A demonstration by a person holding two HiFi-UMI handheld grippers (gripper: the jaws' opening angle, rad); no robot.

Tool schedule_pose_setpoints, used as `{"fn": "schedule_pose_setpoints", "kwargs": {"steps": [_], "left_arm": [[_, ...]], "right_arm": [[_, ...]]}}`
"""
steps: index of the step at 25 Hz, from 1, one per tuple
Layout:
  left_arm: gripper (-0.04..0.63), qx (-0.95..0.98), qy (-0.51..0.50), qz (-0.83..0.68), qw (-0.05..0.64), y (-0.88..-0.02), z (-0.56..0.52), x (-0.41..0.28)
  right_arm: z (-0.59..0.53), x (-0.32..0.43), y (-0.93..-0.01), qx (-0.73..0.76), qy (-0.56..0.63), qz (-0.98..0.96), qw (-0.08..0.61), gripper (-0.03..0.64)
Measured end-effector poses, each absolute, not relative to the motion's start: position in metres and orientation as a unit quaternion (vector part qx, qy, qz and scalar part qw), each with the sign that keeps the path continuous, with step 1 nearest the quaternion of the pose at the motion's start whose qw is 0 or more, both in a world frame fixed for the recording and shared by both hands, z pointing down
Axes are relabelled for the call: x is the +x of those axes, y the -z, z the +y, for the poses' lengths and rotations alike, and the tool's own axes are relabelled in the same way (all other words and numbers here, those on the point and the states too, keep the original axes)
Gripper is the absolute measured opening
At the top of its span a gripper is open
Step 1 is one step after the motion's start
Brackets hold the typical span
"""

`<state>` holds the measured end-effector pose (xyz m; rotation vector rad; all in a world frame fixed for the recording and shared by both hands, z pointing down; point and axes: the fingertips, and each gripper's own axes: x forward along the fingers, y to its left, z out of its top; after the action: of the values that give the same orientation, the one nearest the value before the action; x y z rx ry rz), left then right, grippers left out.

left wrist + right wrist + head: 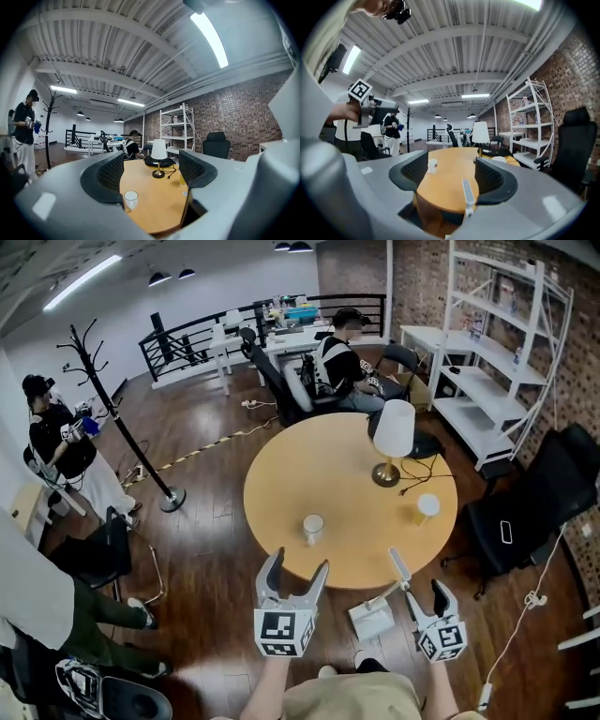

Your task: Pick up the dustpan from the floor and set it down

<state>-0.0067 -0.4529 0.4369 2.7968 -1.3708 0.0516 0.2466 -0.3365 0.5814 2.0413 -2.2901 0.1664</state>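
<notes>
A white dustpan (372, 620) rests on the wood floor by the near edge of the round table (281, 484), its long white handle (400, 566) slanting up toward the table. My right gripper (424, 599) is low beside it, jaws apart. In the right gripper view the handle (468, 191) stands between the jaws, close to the right-hand one, with a clear gap on the other side. My left gripper (295, 573) hovers level at the table's near edge, open, with nothing between its jaws (151, 171).
On the table stand a white-shaded lamp (392, 437), a white cup (313, 527) and a yellow cup (427, 509). Black office chairs (530, 507) stand to the right, another chair (103, 554) to the left. A coat rack (117, 418), white shelving (492, 362) and people stand farther off.
</notes>
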Motion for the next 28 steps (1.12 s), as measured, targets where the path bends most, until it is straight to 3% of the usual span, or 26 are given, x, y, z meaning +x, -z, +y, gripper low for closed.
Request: {"fn": "schedule_pose_setpoints", "kwargs": {"steps": [6,11,17,28], "left_arm": [[0.357,0.898,-0.03,-0.438,0.02,-0.447,-0.475,0.014],[0.359,0.894,-0.042,-0.444,0.032,-0.458,-0.489,0.022],[0.358,0.887,-0.059,-0.458,0.032,-0.469,-0.496,0.025],[0.359,0.854,-0.084,-0.513,0.031,-0.474,-0.497,-0.006]], "right_arm": [[-0.313,0.289,-0.691,0.67,-0.151,-0.723,0.076,0.302],[-0.305,0.311,-0.74,0.664,-0.169,-0.725,0.059,0.302],[-0.31,0.322,-0.808,0.646,-0.223,-0.724,0.092,0.302],[-0.405,0.299,-0.809,0.596,-0.217,-0.769,0.075,0.302]]}}
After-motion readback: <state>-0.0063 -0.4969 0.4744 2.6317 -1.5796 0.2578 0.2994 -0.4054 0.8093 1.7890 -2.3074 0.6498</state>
